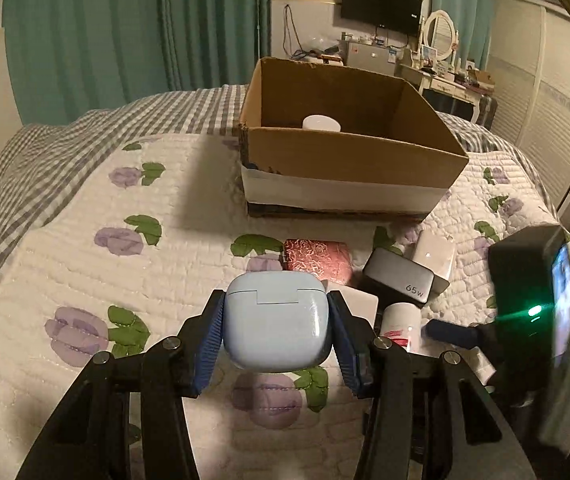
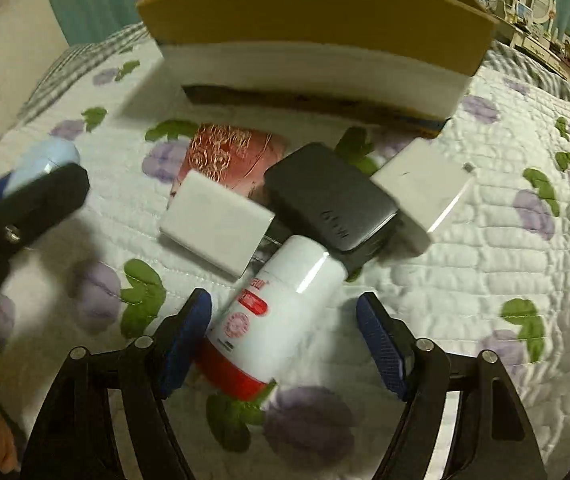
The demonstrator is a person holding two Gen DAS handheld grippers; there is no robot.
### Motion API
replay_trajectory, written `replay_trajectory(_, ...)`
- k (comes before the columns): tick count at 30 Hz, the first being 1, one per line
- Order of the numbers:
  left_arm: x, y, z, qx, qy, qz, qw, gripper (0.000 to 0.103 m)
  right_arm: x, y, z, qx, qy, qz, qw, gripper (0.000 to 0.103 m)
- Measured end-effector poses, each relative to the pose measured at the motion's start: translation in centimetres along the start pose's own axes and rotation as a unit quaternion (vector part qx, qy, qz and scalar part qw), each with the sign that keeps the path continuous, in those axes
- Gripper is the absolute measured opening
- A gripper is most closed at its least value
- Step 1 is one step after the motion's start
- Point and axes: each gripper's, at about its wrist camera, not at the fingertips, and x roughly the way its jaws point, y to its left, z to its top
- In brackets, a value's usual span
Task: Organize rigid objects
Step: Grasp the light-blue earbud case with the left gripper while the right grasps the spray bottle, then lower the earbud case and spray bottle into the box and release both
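Observation:
My left gripper [image 1: 277,320] is shut on a light blue earbud case [image 1: 277,320] and holds it above the quilt. My right gripper [image 2: 285,312] is open, its fingers on either side of a white bottle with a red label [image 2: 281,304] that lies on the quilt. Beyond the bottle lie a white charger [image 2: 217,226], a black 65W charger [image 2: 329,196], a white box [image 2: 425,188] and a pink patterned box [image 2: 229,152]. The cardboard box [image 1: 349,148] stands behind them with a white round item [image 1: 321,123] inside.
Everything rests on a floral quilted bedspread [image 1: 85,280]. The right gripper's body [image 1: 533,300] is at the right of the left wrist view. Green curtains, a TV and a dresser are in the background.

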Motion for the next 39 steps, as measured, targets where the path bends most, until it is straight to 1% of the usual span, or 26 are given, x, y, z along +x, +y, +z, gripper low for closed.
replay_trajectory(1,0.0,0.1,0.0,-0.002,0.001,0.0,1.0,0.051,0.1,0.3,-0.1,-0.01,-0.001,-0.004,1.0,0.065)
replay_trajectory(2,0.0,0.2,-0.1,-0.003,0.001,-0.001,1.0,0.051,-0.1,0.4,-0.2,-0.017,-0.004,-0.002,1.0,0.061)
replay_trajectory(3,0.0,0.2,-0.1,-0.003,0.001,-0.002,1.0,0.051,-0.2,0.4,-0.3,-0.02,-0.005,-0.002,1.0,0.06)
replay_trajectory(5,-0.1,0.1,-0.1,-0.002,-0.001,-0.003,1.0,0.051,-0.7,0.2,-0.4,-0.023,-0.008,0.006,1.0,0.05)
replay_trajectory(7,-0.3,0.0,-0.1,-0.001,-0.003,-0.003,1.0,0.051,-1.7,-0.1,-0.6,-0.027,-0.019,0.018,0.999,0.041)
replay_trajectory(8,-0.3,0.0,-0.1,-0.001,-0.004,-0.002,1.0,0.051,-2.3,-0.1,-0.7,-0.033,-0.026,0.017,0.999,0.039)
replay_trajectory(10,-0.5,-0.1,-0.1,0.0,-0.006,-0.001,1.0,0.051,-3.4,-0.2,-0.8,-0.042,-0.036,0.016,0.998,0.036)
replay_trajectory(12,-0.6,-0.2,-0.1,0.001,-0.008,-0.001,1.0,0.051,-4.5,-0.5,-1.0,-0.041,-0.044,0.03,0.998,0.036)
replay_trajectory(15,-1.2,-0.4,-0.1,0.005,-0.012,0.003,0.9999,0.051,-6.1,-0.7,-1.5,-0.05,-0.06,0.027,0.997,0.036)
replay_trajectory(19,-2.2,-0.8,0.2,0.004,-0.016,0.007,0.9998,0.051,-8.6,-1.5,-1.7,-0.048,-0.081,0.035,0.995,0.036)
replay_trajectory(22,-3.2,-1.6,0.9,0.012,-0.021,0.015,0.9996,0.051,-10.6,-1.9,-1.0,-0.049,-0.103,0.035,0.993,0.036)
replay_trajectory(25,-4.3,-2.5,2.0,0.022,-0.03,0.012,0.9992,0.051,-12.5,-2.1,0.2,-0.057,-0.127,0.036,0.99,0.036)
replay_trajectory(28,-5.1,-3.5,3.9,0.031,-0.04,0.005,0.9987,0.051,-14.7,-2.7,2.4,-0.062,-0.155,0.043,0.985,0.036)
replay_trajectory(30,-5.6,-4.2,5.8,0.038,-0.053,0.003,0.9979,0.051,-16.5,-3.4,4.8,-0.069,-0.18,0.039,0.98,0.036)
replay_trajectory(31,-5.7,-4.3,6.6,0.04,-0.058,0.003,0.9975,0.051,-17.2,-3.7,5.4,-0.072,-0.189,0.037,0.979,0.036)
replay_trajectory(33,-5.8,-4.6,8.9,0.043,-0.075,0.001,0.9963,0.051,-18.5,-4.5,8.0,-0.078,-0.212,0.028,0.974,0.036)
replay_trajectory(36,-4.9,-4.7,12.3,0.045,-0.087,-0.002,0.9952,0.051,-19.0,-5.3,11.2,-0.08,-0.227,0.024,0.97,0.036)
replay_trajectory(39,-2.6,-4.8,15.2,0.052,-0.086,0.004,0.9949,0.051,-18.2,-6.1,14.1,-0.078,-0.233,0.022,0.969,0.036)
